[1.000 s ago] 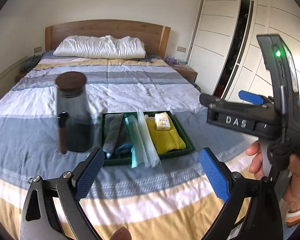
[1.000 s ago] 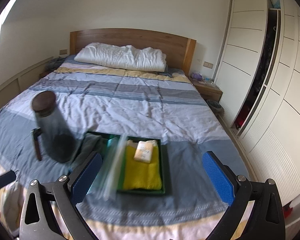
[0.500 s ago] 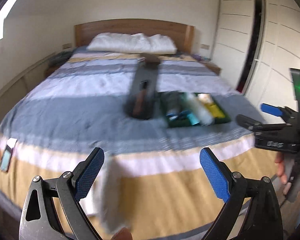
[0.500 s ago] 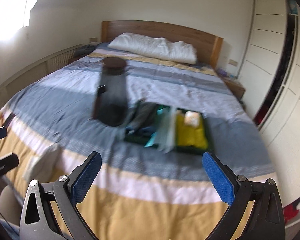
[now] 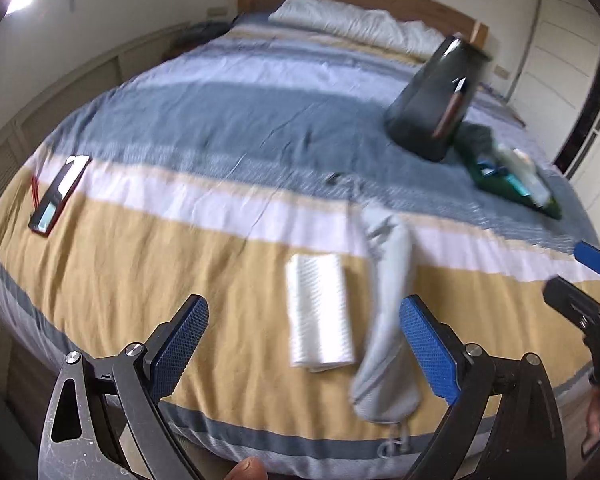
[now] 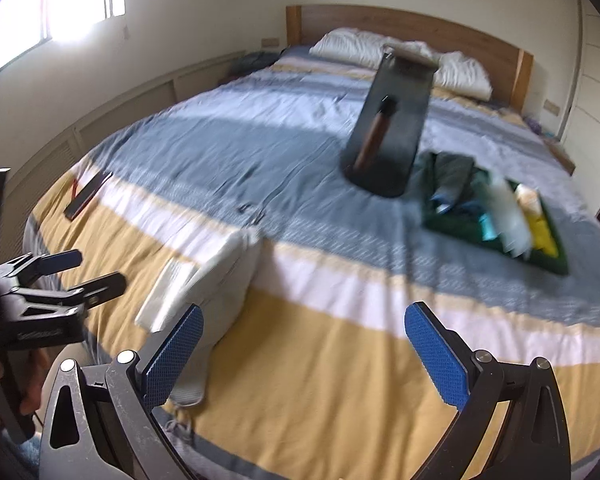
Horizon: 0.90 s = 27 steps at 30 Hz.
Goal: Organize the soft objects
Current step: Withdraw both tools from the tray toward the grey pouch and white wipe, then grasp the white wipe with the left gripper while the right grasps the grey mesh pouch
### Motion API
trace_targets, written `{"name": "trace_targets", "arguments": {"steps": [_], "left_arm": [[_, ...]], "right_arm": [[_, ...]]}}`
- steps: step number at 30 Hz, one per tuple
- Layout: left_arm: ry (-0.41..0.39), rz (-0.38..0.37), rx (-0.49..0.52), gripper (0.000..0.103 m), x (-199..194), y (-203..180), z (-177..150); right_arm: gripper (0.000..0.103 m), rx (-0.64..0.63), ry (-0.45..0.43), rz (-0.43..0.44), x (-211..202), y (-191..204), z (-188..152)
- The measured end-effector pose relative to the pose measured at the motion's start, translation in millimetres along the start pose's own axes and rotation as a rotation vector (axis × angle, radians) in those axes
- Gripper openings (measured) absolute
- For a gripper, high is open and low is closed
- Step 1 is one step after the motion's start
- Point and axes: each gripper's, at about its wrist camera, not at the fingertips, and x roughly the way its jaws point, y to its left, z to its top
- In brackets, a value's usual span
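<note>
Both tongs (image 5: 300,344) (image 6: 304,356) agape, empty.

The left gripper (image 5: 302,344) is hanging wide open over the yellow band of the striped bedspread (image 5: 148,264), and a folded white ribbed cloth (image 5: 320,312) is lying flat between its blue pads, with a long pale grey fabric pouch (image 5: 388,320) just beside it. Farther up, a dark smoked-glass jug (image 5: 436,100) is standing beside a green tray (image 5: 512,184) of folded fabrics, and a red-edged phone (image 5: 58,196) is lying well apart at the left.

I see a bed (image 6: 300,320) in striped blue, white and yellow, a wooden headboard (image 6: 440,26), white pillows (image 6: 364,46), cream walls (image 6: 200,8), and a bright window (image 6: 56,4) on the left.
</note>
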Motion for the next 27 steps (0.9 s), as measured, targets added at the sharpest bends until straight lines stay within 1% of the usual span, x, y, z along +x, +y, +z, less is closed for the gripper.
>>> {"name": "trace_targets", "arguments": {"steps": [4,6,11,13,19,21,25,27], "left_arm": [[0.044,0.025,-0.022,0.094,24.0,7.0,-3.4],[0.066,0.016,-0.031,0.094,34.2,7.8,-1.8],[0.102,0.010,0.001,0.094,55.3,-4.9,-2.2],[0.117,0.021,0.020,0.094,64.5,-11.3,-5.5],[0.175,0.052,0.011,0.094,87.3,-11.8,-12.1],[0.203,0.043,-0.006,0.094,94.1,-7.7,-12.4],[0.218,0.067,0.005,0.094,99.6,-4.5,-12.8],[0.210,0.095,0.021,0.094,98.5,-0.5,-12.1]], "right_arm": [[0.103,-0.036,0.039,-0.003,18.3,6.0,-1.7],[0.103,-0.050,0.047,-0.001,22.7,6.0,-1.3],[0.103,-0.032,0.064,0.005,44.1,6.6,-0.9],[0.103,-0.028,0.070,0.002,52.7,5.8,-1.9],[0.103,-0.018,0.083,-0.002,70.9,-1.5,-2.0],[0.103,-0.016,0.085,-0.002,73.4,-4.0,-1.8],[0.103,-0.020,0.097,0.009,82.4,-3.0,-2.1],[0.103,-0.022,0.105,0.020,87.8,0.9,-1.7]]}}
